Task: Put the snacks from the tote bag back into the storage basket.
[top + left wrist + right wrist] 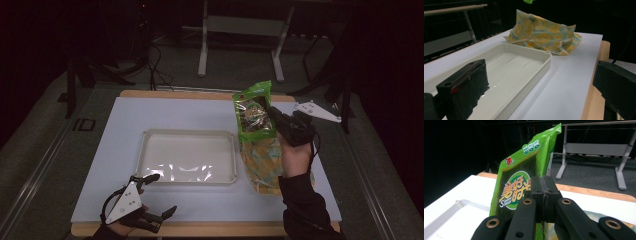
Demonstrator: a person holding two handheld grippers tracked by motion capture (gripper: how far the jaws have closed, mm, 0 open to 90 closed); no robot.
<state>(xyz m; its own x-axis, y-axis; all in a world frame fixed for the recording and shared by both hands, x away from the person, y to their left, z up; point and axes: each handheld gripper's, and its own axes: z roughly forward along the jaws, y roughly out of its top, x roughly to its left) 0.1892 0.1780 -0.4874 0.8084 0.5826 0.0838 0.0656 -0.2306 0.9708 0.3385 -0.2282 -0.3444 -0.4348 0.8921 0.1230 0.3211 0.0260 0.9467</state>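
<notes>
**Green packet held up at right of frame**

White tabletop [125,200] across the middle of the high view, wooden edge along the near and far sides. Shallow white tray [145,150] at centre frame, flat on the tabletop. Yellow patterned bag [262,167] crumpled just right of the tray, touching the tabletop. Green snack packet [254,112] upright in the upper right of centre, lifted clear above the patterned bag, pinched along one edge. Right claw [276,117] shut tight on that packet, jaws pressed together in the right gripper view with the packet [524,180] standing just left of them. Left claw [157,195] at lower left of frame, low near the tray's front corner, jaws spread wide, nothing between them.
</notes>
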